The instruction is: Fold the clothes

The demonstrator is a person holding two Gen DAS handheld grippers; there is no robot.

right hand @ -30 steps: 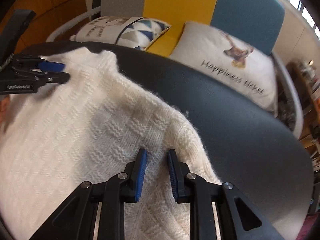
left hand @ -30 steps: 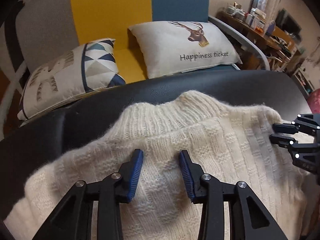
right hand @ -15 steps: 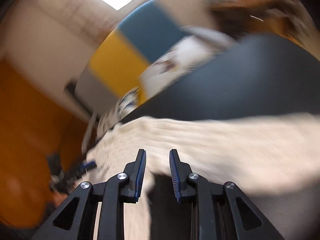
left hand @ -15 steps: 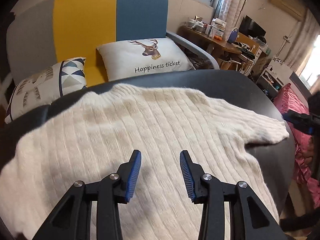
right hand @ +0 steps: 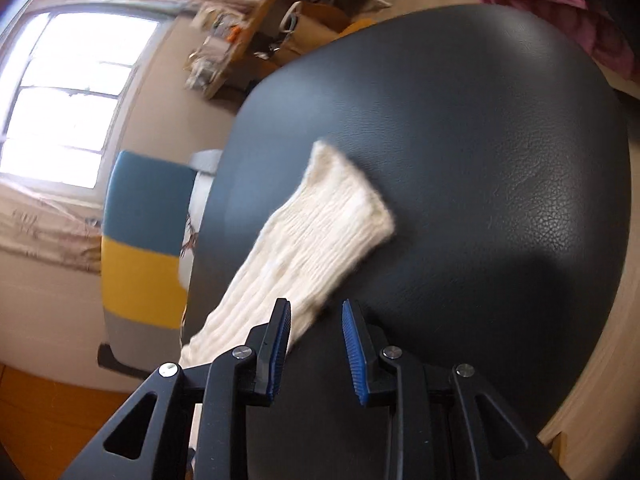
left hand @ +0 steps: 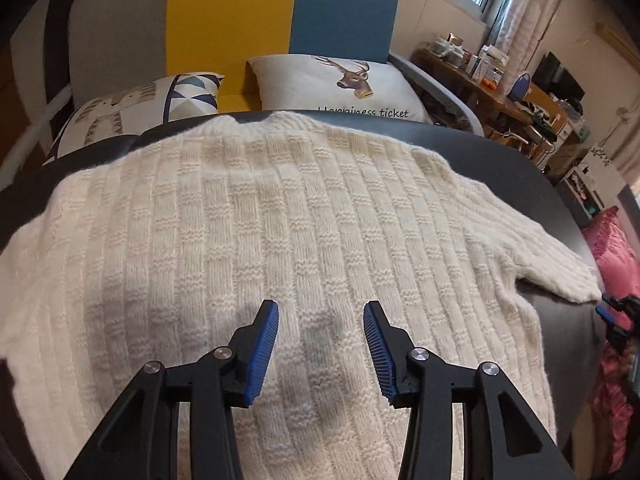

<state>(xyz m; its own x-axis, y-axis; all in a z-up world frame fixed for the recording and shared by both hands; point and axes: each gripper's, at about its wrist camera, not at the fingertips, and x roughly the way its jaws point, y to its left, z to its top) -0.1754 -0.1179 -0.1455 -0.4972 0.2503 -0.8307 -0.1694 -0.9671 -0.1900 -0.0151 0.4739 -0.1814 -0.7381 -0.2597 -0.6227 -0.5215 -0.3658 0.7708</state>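
We see the sweater [left hand: 280, 220] spread flat on the dark surface [left hand: 500, 168], neck toward the sofa [left hand: 280, 12], one sleeve [right hand: 320, 232] stretched out to the right. The left view takes in the whole knit body; the right view shows only that sleeve, its cuff lying on bare surface. Our left tool [left hand: 320, 344] hovers over the sweater's lower middle, its jaws apart and opening — nothing pinched between them. Our right tool [right hand: 316, 344] sits beside the sleeve, its jaws opening too, with nothing pinched. The left view alone catches two cushions [left hand: 340, 84] on the sofa and a cluttered desk [left hand: 500, 92] — the right adds a bright window [right hand: 72, 96].
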